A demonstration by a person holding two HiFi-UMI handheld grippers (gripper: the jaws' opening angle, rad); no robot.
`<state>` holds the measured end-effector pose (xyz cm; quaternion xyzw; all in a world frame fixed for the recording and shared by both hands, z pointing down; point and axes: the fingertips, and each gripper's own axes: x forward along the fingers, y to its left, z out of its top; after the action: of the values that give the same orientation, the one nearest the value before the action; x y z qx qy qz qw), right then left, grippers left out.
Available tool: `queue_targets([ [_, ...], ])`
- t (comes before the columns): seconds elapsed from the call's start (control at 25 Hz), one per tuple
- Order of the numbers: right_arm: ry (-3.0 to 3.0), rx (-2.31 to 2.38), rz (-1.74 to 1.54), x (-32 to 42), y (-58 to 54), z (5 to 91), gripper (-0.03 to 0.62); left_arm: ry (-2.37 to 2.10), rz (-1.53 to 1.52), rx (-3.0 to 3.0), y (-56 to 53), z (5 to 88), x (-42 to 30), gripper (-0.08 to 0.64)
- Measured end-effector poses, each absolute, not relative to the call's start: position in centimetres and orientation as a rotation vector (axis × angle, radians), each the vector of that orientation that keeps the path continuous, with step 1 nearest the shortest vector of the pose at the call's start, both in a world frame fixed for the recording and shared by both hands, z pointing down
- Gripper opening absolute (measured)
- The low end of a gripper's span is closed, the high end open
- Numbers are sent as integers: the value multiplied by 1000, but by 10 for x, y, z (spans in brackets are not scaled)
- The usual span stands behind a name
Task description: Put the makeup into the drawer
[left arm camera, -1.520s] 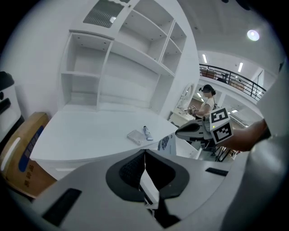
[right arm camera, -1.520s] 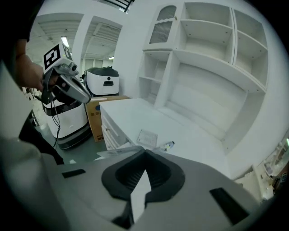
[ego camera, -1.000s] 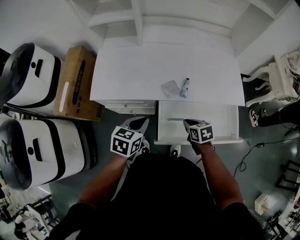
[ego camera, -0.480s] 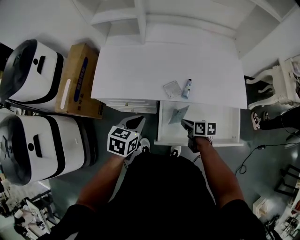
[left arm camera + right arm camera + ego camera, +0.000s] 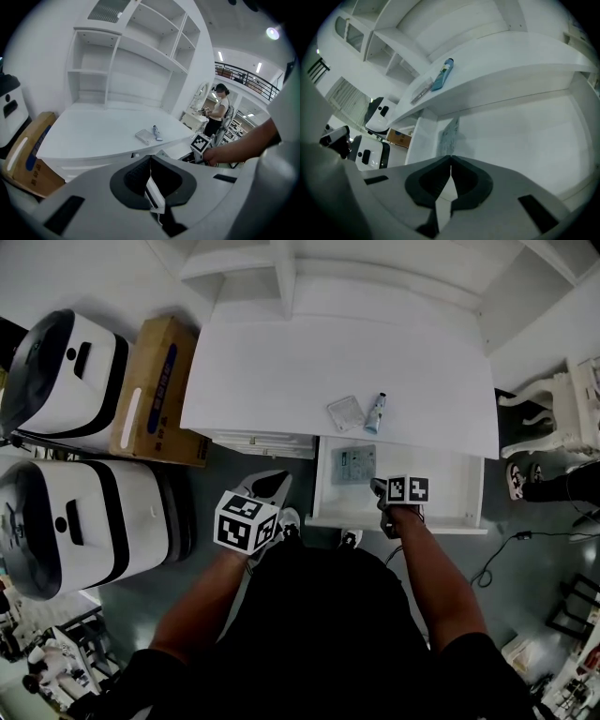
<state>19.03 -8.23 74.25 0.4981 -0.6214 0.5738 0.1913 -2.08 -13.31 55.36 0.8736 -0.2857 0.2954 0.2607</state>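
Observation:
A flat pale-green makeup packet lies at the left end of the open white drawer. My right gripper is shut at the packet's near right corner. In the right gripper view the packet runs nearly edge-on from the closed fingertips along the drawer's left side. A clear flat case and a blue tube lie side by side near the desk's front edge, above the drawer. My left gripper hangs shut and empty in front of the desk, left of the drawer.
A closed drawer sits left of the open one. A cardboard box and two white machines stand to the desk's left, and a white chair to its right. Shelves rise behind the desk. A person stands far off.
My right gripper has sunk into the drawer and rolled. The packet went from edge-on, through tilted, to lying flat on the drawer's bottom. The left gripper has stayed put.

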Motion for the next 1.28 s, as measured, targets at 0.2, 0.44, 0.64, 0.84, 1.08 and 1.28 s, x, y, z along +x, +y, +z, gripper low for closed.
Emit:
queue_targets([
  [0.2, -1710, 1394, 1558, 193, -86, 758, 28, -794, 806, 2342, -130, 556, -26, 11],
  [0.44, -1681, 1377, 1531, 195, -83, 772, 28, -790, 824, 2323, -124, 560, -27, 11],
  [0.64, -1677, 1424, 1504, 200, -87, 775, 29, -786, 807, 2334, -124, 557, -25, 11],
  [0.84, -1684, 1452, 1452, 203, -90, 766, 35, -777, 795, 2354, -124, 553, -24, 11],
  [1.08, -1759, 1492, 1406, 199, -93, 736, 35, -747, 779, 2378, -122, 550, -18, 11],
  [1.28, -1846, 1559, 1374, 192, -91, 693, 35, -712, 756, 2421, -118, 542, -10, 11],
])
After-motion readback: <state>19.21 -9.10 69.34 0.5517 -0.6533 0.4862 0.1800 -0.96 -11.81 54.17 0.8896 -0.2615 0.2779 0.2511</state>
